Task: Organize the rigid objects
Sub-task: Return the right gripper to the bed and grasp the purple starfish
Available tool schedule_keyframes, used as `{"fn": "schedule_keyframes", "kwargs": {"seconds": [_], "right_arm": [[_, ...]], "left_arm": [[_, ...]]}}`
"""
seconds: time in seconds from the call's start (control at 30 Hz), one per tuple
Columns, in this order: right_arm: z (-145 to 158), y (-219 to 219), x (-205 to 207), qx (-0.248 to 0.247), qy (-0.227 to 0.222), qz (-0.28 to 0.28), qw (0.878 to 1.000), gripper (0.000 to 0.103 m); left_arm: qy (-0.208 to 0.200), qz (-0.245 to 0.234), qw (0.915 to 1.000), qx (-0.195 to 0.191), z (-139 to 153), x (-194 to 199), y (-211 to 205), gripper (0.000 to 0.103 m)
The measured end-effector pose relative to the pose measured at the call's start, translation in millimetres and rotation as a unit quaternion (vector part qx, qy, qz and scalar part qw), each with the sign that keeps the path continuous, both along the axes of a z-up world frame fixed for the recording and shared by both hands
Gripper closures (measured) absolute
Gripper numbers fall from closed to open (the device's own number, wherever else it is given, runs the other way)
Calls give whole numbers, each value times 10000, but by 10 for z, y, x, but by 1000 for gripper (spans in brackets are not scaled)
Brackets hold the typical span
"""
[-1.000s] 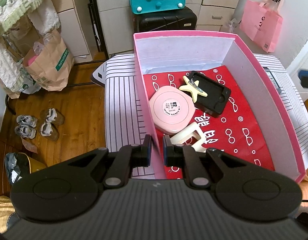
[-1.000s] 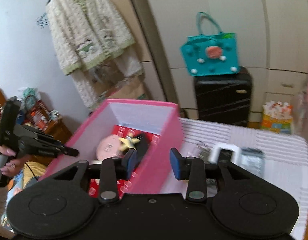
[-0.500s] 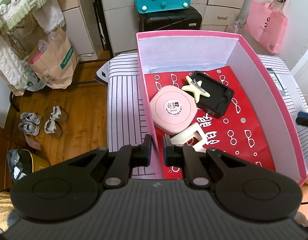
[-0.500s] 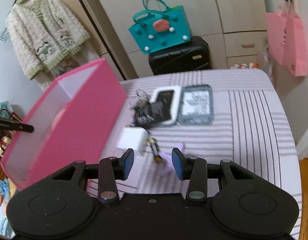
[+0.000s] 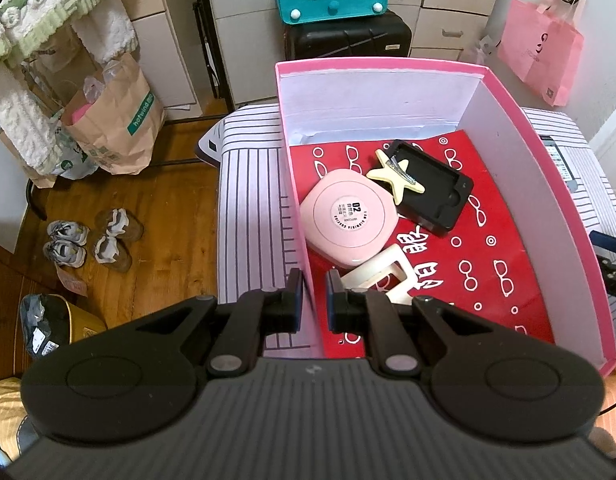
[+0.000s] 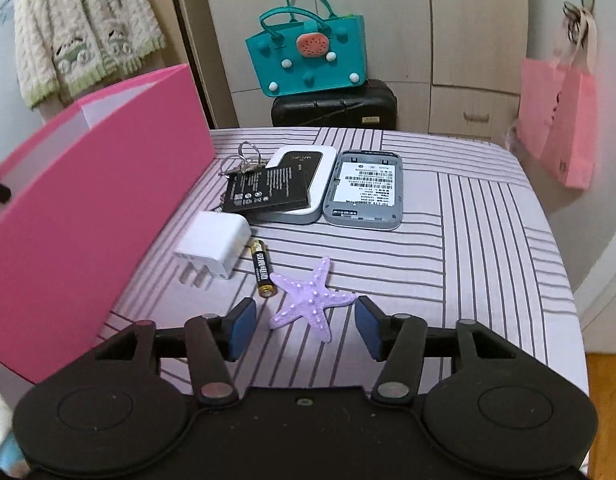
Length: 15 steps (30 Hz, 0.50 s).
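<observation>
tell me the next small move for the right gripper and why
Probably ease the right gripper forward and down, then close on the purple starfish. Its jaws have just been opening and stand wide apart, with the starfish lying on the striped cloth just ahead of the gap, untouched. The left gripper is clamped on the pink box wall, steadying it for the drop.

Home bedroom (wardrobe (image 6: pixel 348 20), cardigan (image 6: pixel 83 32)).

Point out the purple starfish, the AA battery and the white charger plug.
purple starfish (image 6: pixel 309 295): right wrist view, its centre.
AA battery (image 6: pixel 261 267): right wrist view, mid-body on the label.
white charger plug (image 6: pixel 217 241): right wrist view, top face.
</observation>
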State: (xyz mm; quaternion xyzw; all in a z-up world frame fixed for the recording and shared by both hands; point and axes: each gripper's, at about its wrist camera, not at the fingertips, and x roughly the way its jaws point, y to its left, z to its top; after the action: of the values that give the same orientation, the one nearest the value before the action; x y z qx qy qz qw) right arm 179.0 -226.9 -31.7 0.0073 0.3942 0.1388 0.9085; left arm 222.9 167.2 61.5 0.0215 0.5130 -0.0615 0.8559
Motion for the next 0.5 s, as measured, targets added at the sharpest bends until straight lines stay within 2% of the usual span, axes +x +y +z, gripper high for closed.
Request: {"fn": "schedule_keyframes", "kwargs": {"seconds": [0.13,0.2,0.37,0.5], "right_arm": [[-17,93,-25,-416,-219,238,9986,38],[-20,81,-14,-363,-216,219,9989,33],[-34,49,-11,-282,-281,152,9991,33],[-2,57,-38,-241,-274,142,9992,55]], "left_arm": [[3,-1,10000,-3,-1,0,3,92],[5,-4,10000,-10,0,0,1,92],[0,-2,10000,-6,1,-2,3,92],[21,15,10000,-37,3,5,6,92]]}}
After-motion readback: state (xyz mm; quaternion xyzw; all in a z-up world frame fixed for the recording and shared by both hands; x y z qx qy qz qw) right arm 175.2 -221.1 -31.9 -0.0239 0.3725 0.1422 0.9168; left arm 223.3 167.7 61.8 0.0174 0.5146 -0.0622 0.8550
